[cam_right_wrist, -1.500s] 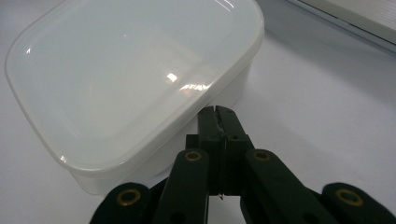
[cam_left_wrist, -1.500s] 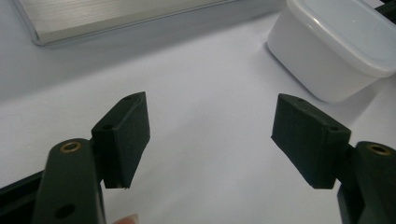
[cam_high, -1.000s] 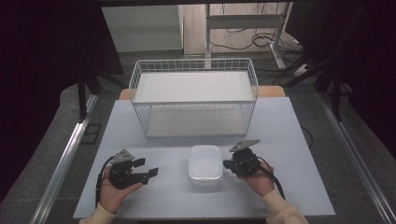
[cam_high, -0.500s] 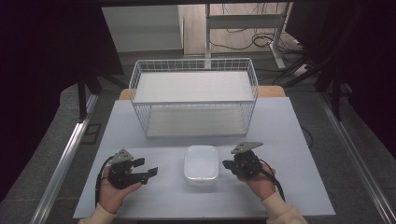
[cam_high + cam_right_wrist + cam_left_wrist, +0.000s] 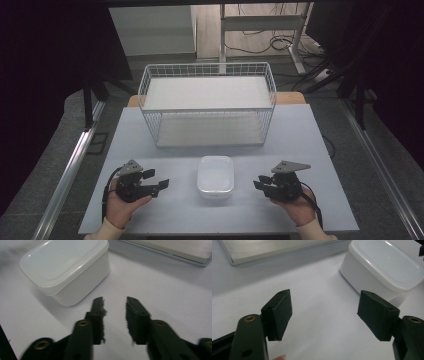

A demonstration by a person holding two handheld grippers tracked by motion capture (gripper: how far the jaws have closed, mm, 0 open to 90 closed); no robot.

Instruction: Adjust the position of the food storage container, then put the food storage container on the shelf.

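White lidded tub [image 5: 215, 176] sits mid-table, reachable from both sides: left gripper [image 5: 159, 181] at 9 o'clock spread wide, right gripper [image 5: 258, 184] at 3 just part-opened (nothing between its jaws).

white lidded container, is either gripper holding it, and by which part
Nothing is held. The white lidded container sits free on the table between the left gripper and the right gripper, whose jaws have just been opening with nothing between them.

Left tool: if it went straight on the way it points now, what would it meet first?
Probably the white lidded box. The left tool points across the table toward it, jaws open and empty. In the left gripper view the box sits ahead but off to the right, so it might only clip its near side.
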